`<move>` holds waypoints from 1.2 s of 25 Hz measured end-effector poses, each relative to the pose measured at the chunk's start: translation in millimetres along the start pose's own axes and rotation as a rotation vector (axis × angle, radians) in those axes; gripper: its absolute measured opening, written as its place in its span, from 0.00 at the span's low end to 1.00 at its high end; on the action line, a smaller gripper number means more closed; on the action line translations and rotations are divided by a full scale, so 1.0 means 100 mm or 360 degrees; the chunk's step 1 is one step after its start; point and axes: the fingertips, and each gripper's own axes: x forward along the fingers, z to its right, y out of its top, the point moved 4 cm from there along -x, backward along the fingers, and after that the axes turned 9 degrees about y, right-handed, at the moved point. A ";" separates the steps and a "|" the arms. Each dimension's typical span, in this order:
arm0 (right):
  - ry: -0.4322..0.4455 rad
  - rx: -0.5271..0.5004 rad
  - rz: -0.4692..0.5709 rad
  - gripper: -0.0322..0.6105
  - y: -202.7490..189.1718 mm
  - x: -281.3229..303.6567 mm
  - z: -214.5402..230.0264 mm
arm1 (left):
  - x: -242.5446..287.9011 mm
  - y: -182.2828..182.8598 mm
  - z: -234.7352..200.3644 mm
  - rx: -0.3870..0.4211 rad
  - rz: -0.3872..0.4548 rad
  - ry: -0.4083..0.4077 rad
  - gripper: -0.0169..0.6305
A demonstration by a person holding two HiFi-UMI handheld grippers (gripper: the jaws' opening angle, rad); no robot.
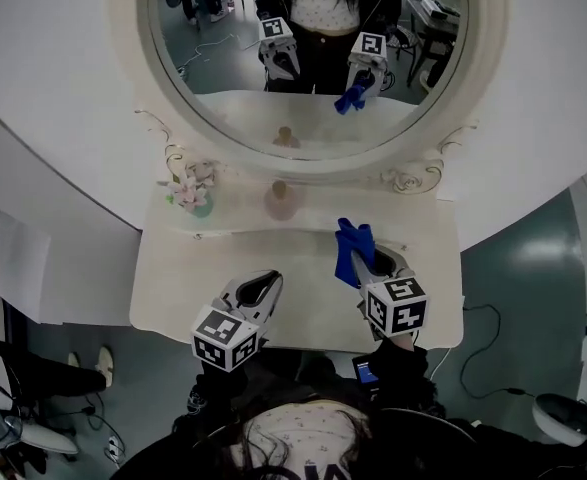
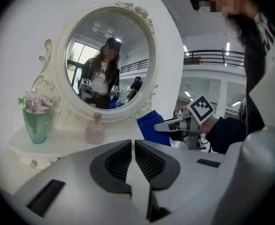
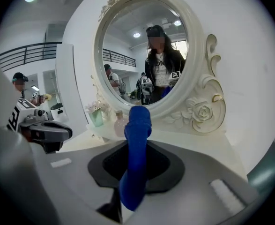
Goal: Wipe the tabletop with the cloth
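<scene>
- Our right gripper (image 1: 373, 260) had its jaws clamped on the blue cloth (image 1: 353, 248). That tight hold would keep the cloth from slipping out when we rubbed with it.
- The cloth stuck up out of the jaws in a bunch, over the right part of the desk (image 1: 203, 268). It looked lifted in the air and was not touching the top.
- Our left gripper (image 1: 263, 286) hung over the left front of the desk. Its jaws were together with nothing in them. We think it was held to the side so it would not get in the way.
- A green vase (image 1: 195, 196) with flowers and a small pink bottle (image 1: 281, 200) stood at the back, just under the round mirror (image 1: 173, 138). They were well apart from the cloth.
- We think the wiping had not begun. The cloth would need to come down and press on the desk first.
- If we pushed too far back, we could knock over the bottle or the vase, so wiping near them would need care.
</scene>
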 end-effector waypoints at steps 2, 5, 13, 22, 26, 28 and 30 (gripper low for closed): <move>-0.0045 -0.0016 -0.0008 0.17 0.07 0.12 0.02 | 0.03 0.04 -0.12 -0.0003 0.0005 -0.0023 0.03; -0.0083 -0.0060 -0.0024 0.17 0.17 0.33 0.05 | 0.08 0.07 -0.27 0.0004 0.0006 -0.0055 0.03; -0.0151 -0.0187 -0.0151 0.17 0.32 1.01 0.03 | 0.14 0.15 -0.59 0.0002 0.0016 -0.0129 0.03; -0.0229 -0.0385 -0.0448 0.17 0.07 1.65 -0.01 | 0.10 0.08 -0.91 -0.0065 0.0009 -0.0160 0.03; -0.0330 -0.0581 -0.0561 0.17 -0.04 1.76 0.03 | 0.07 0.04 -0.99 -0.0108 0.0012 -0.0183 0.03; -0.0369 -0.0693 -0.0604 0.17 -0.08 1.78 0.05 | 0.07 0.02 -1.01 -0.0124 0.0014 -0.0194 0.03; -0.0397 -0.0796 -0.0630 0.17 -0.09 1.80 0.07 | 0.07 0.01 -1.03 -0.0136 0.0015 -0.0204 0.03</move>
